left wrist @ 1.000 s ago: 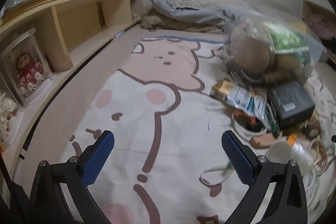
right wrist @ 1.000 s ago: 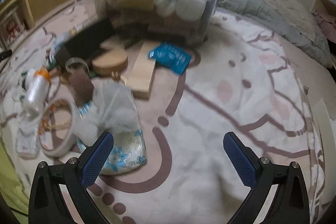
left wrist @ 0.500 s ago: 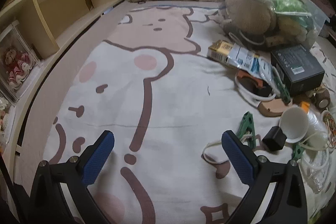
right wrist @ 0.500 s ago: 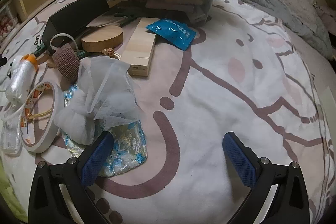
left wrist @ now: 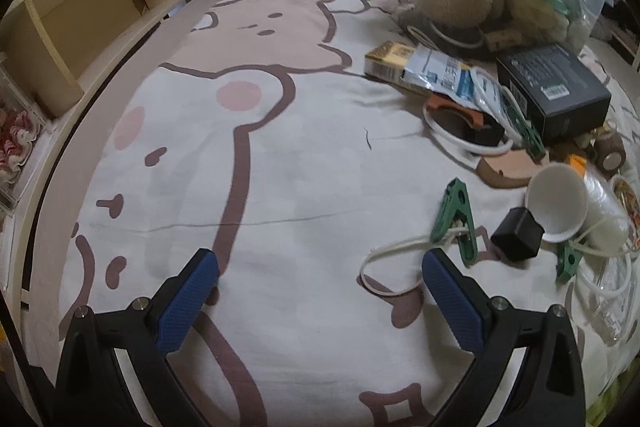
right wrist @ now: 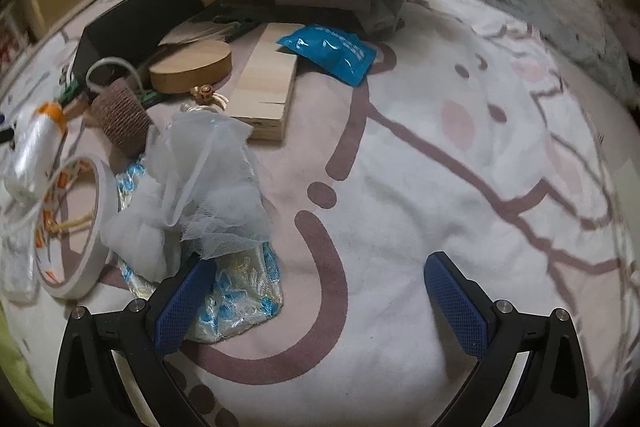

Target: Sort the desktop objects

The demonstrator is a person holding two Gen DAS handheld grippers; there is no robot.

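Left wrist view: the left gripper [left wrist: 320, 287] is held with jaws wide apart and nothing between them. Just beyond the right jaw a white cord [left wrist: 394, 263] is looped, limp and easily snagged; past it a green clip [left wrist: 456, 219], stiff and light, is probably best pinched across its body. In the right wrist view, the right gripper [right wrist: 320, 287] is likewise spread and unloaded. Against its left jaw a gauze bag [right wrist: 200, 195] is bunched, soft and best taken by a gathered fold.
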